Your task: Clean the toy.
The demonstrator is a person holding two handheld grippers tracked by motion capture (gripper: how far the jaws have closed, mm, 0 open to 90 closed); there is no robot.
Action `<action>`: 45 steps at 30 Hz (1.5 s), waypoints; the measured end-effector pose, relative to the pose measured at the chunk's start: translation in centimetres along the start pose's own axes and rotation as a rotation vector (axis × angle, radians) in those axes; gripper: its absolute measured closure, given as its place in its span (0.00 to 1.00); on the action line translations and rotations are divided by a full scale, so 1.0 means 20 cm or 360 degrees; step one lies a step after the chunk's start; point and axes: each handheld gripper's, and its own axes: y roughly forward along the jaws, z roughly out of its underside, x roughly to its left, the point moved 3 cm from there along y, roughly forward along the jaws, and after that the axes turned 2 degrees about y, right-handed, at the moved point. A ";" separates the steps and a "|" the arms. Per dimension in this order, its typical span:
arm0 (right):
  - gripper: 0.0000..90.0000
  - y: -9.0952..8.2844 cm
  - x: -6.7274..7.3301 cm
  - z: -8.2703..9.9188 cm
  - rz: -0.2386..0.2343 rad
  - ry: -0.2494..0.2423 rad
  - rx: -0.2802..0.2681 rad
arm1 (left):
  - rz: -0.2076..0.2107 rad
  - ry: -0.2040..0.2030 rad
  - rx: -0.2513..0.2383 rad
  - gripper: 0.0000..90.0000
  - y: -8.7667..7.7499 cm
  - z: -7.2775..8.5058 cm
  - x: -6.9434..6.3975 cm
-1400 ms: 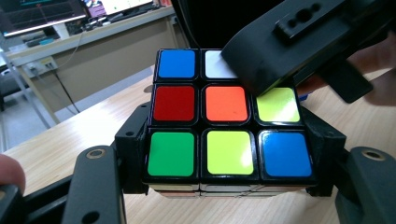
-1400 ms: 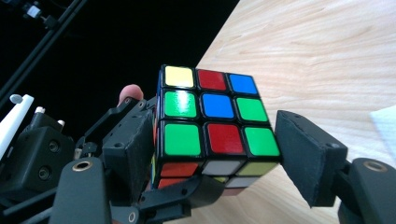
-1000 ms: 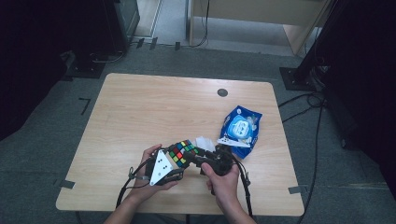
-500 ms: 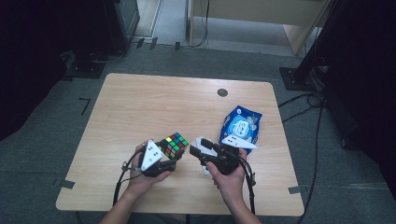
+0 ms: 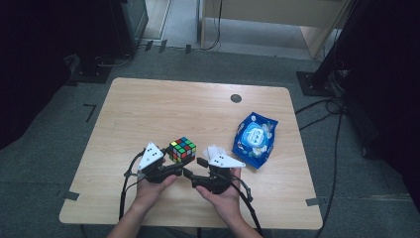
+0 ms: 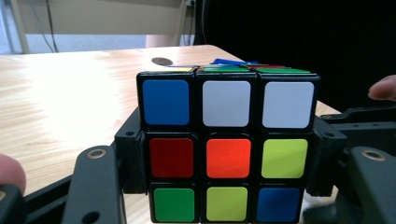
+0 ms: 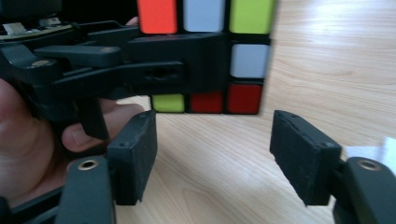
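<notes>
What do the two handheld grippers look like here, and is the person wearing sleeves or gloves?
The left gripper and right gripper are black, angular, two-jawed tools, each topped by a pale grey three-cornered plate with dark dots. Black cables trail back from both toward the table edge. The right gripper's pads are flat, matte black blocks. Forearms and hands are bare: no sleeves or gloves visible.

A fixed overhead camera looks forward and down across the whole bench (image 5: 163, 109) from the person's side. Two cameras riding the hand-held grippers sit low and close, both sharing the puzzle cube (image 6: 226, 149) seen from opposite sides.
</notes>
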 end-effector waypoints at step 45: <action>0.39 -0.03 -0.01 0.03 0.0183 -0.0295 -0.0114 | 0.0212 -0.0207 0.0100 0.37 0.05 0.01 -0.07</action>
